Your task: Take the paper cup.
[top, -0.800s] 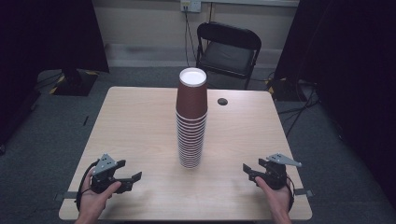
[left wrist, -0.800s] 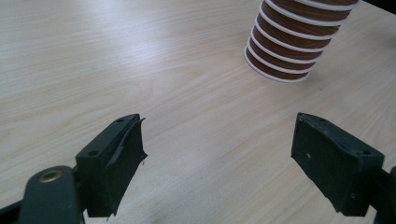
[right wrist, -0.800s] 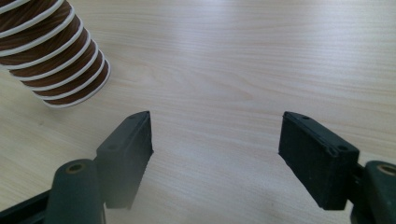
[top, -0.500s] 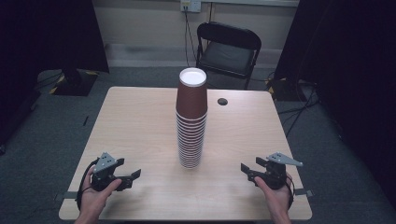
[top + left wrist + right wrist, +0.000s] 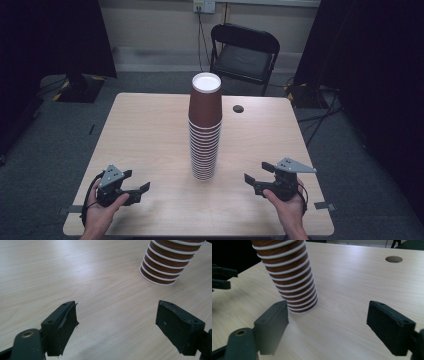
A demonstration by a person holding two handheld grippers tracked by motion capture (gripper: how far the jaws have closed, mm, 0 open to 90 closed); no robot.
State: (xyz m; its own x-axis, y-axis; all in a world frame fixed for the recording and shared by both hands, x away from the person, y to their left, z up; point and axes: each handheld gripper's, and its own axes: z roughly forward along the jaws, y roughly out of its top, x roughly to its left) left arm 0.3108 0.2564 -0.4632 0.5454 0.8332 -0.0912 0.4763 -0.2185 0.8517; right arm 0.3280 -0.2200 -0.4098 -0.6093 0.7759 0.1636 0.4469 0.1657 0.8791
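A tall stack of upside-down brown paper cups point(image 5: 205, 135) with white rims stands at the middle of the wooden table point(image 5: 145, 125). My left gripper point(image 5: 137, 180) rests near the front left edge in a hand, open and empty, its jaws angled toward the stack. My right gripper point(image 5: 256, 171) sits at the front right, also open and empty, pointing left at the stack's base. In the left gripper view the stack point(image 5: 162, 267) is ahead and to the right of my gripper point(image 5: 116, 310). In the right gripper view the stack point(image 5: 289, 277) stands just beyond my left jaw, with my gripper point(image 5: 328, 307) spread wide.
A round cable hole point(image 5: 238, 108) lies in the table behind the stack, also in the right gripper view as the hole point(image 5: 393, 259). A black folding chair point(image 5: 244, 55) stands beyond the far edge. Dark curtains flank the room. The other gripper point(image 5: 222, 277) shows at the left edge.
My right gripper has edged slightly left, toward the base of the cup stack. The left gripper and the stack have stayed where they were.
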